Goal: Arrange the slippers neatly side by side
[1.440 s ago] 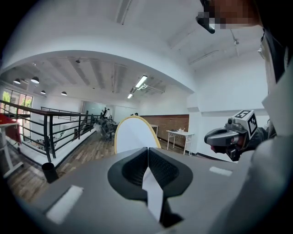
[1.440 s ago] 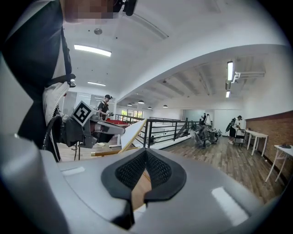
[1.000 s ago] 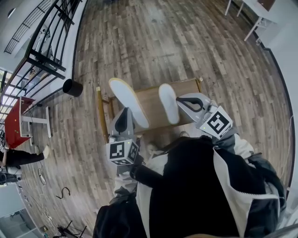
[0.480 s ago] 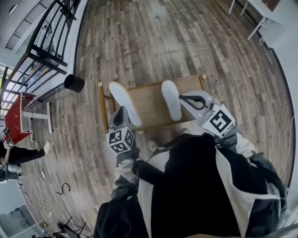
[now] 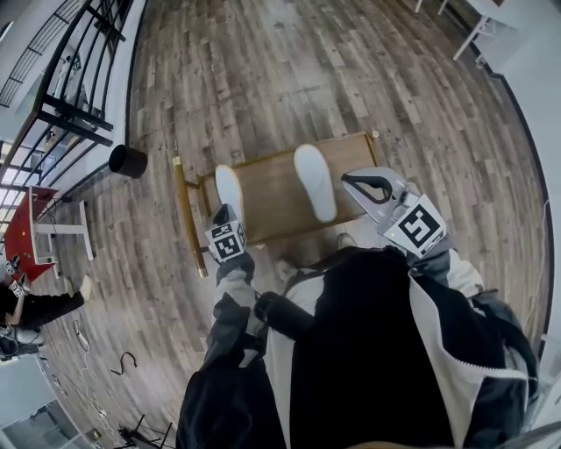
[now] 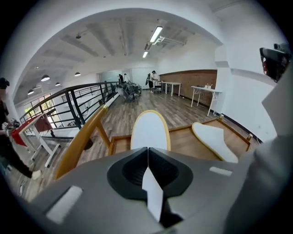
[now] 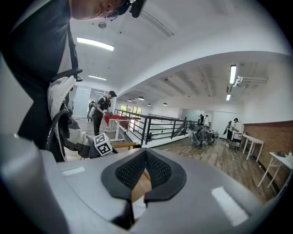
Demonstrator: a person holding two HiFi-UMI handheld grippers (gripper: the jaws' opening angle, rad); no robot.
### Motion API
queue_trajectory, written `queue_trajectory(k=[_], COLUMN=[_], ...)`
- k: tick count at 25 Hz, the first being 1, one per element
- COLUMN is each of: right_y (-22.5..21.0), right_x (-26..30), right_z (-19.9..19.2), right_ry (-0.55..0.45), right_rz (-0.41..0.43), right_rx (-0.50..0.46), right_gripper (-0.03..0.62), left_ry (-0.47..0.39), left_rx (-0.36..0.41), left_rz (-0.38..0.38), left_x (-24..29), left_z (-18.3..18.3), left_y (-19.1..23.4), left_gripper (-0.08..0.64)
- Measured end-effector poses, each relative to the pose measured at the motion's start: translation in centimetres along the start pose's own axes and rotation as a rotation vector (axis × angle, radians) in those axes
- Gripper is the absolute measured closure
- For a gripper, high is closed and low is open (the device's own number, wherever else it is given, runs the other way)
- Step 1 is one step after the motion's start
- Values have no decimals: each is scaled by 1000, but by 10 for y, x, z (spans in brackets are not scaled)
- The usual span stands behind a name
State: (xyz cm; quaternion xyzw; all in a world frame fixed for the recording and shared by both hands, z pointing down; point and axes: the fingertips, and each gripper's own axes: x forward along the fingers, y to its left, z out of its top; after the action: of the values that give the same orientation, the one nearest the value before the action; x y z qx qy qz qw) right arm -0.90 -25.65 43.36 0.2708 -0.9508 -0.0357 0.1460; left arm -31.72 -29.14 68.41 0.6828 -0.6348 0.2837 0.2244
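Two white slippers with yellowish rims are at a low wooden table (image 5: 272,202). The left slipper (image 5: 230,187) is over the table's left end, its heel pinched in my left gripper (image 5: 227,221), which is shut on it. In the left gripper view that slipper (image 6: 150,130) stretches away from the left gripper (image 6: 148,150), tilted downward toward the tabletop. The other slipper (image 5: 316,181) lies flat on the table's right half, seen also as the other slipper (image 6: 213,139). My right gripper (image 5: 368,186) hovers just right of it, shut and empty; the right gripper (image 7: 145,153) shows nothing between its pads.
A yellow wooden rail (image 5: 186,215) runs along the table's left side. A black bin (image 5: 128,161) stands on the plank floor to the left. A dark metal railing (image 5: 79,96) and a red table (image 5: 22,237) are farther left, a white table (image 5: 473,26) at top right.
My left gripper has come down and forward with the slipper, from raised above the table's near left corner to low over its left end. The right gripper and other slipper have stayed put.
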Motion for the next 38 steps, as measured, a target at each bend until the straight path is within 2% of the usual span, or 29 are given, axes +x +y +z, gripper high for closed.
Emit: queue_trajectory(k=[8, 11, 17, 20, 25, 28, 31, 34, 38], right_y=[-4, -7, -1, 2, 6, 8, 9, 7, 6], right_x=[-12, -14, -17, -16, -10, -5, 3, 16, 35], right_z=[-11, -16, -18, -18, -22, -23, -27, -30, -16], right_ry=[56, 67, 80, 83, 99, 92, 69, 44, 16], right_rz=[-39, -50, -30, -9, 25, 41, 71, 76, 82], right_rx=[-12, -11, 22, 21, 21, 26, 100, 157, 151], right_gripper=[588, 588, 588, 588, 588, 588, 588, 588, 588], left_ry=[130, 167, 220, 229, 230, 190, 109, -29, -217], left_rx=[-28, -15, -25, -20, -32, -36, -51, -78, -71], left_rz=[12, 29, 23, 5, 17, 19, 4, -43, -158], left_x=[47, 61, 66, 66, 58, 52, 38, 16, -28], left_z=[-31, -38, -44, -46, -47, -36, -11, 28, 90], left_y=[13, 20, 22, 17, 19, 19, 17, 7, -29], left_gripper=[537, 537, 532, 419, 362, 354, 389, 462, 506])
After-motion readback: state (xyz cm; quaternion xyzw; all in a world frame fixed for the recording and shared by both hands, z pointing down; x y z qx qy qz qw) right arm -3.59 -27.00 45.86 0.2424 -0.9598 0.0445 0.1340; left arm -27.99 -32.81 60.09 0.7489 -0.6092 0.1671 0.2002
